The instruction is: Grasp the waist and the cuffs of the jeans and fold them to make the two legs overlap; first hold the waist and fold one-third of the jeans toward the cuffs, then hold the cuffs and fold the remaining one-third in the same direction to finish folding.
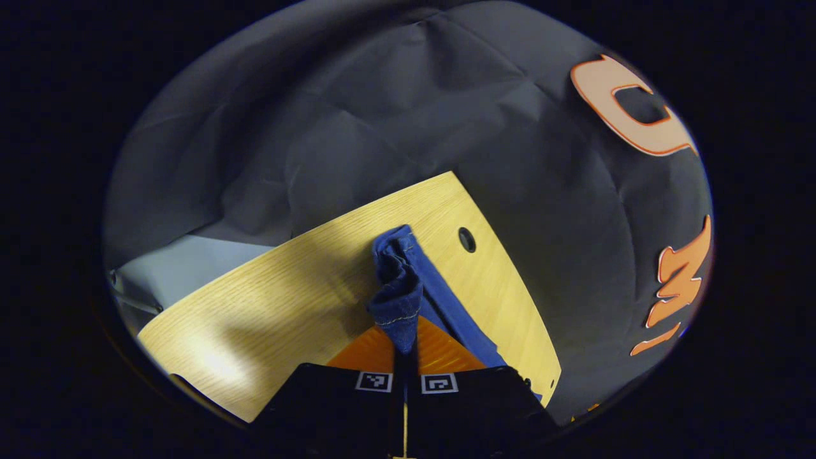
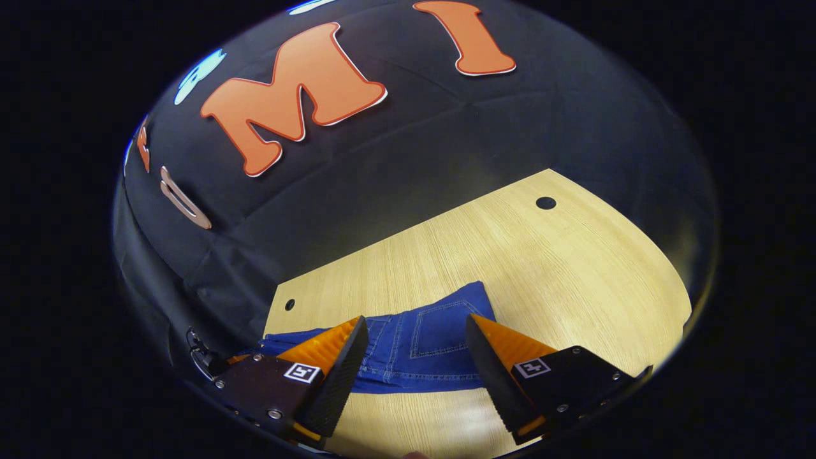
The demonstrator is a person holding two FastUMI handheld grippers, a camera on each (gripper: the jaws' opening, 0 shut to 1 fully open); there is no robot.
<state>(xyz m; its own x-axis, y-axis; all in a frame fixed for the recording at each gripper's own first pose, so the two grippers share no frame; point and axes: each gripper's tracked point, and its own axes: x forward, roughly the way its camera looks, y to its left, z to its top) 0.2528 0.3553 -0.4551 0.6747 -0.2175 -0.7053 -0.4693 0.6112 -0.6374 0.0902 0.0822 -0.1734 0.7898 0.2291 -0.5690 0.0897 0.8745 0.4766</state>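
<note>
The jeans (image 2: 421, 347) lie on the wooden tabletop (image 2: 510, 255). In the right gripper view the waist end lies flat, with a stitched back pocket (image 2: 440, 331) facing up and the blue cloth running off toward the left edge of the tabletop. In the left gripper view a bunched fold of the jeans (image 1: 398, 287) stands up off the wood, its stitched hem showing, with a flat strip of denim trailing down to the right beside it.

The left tongs (image 1: 406, 347) are clenched on that bunched fold: the two orange fingers (image 1: 366, 350) meet with the denim pinched between them, and the cloth rises straight out of the closed tips.

The right tongs (image 2: 417, 335) are released, the fingers spread wide with the pocket area of the jeans between them. Whether the tips touch the cloth cannot be told.

A small round hole (image 1: 466, 240) in the tabletop sits just beside the lifted fold. The booth's dark cloth wall (image 1: 382, 115) stands behind the tabletop.
</note>
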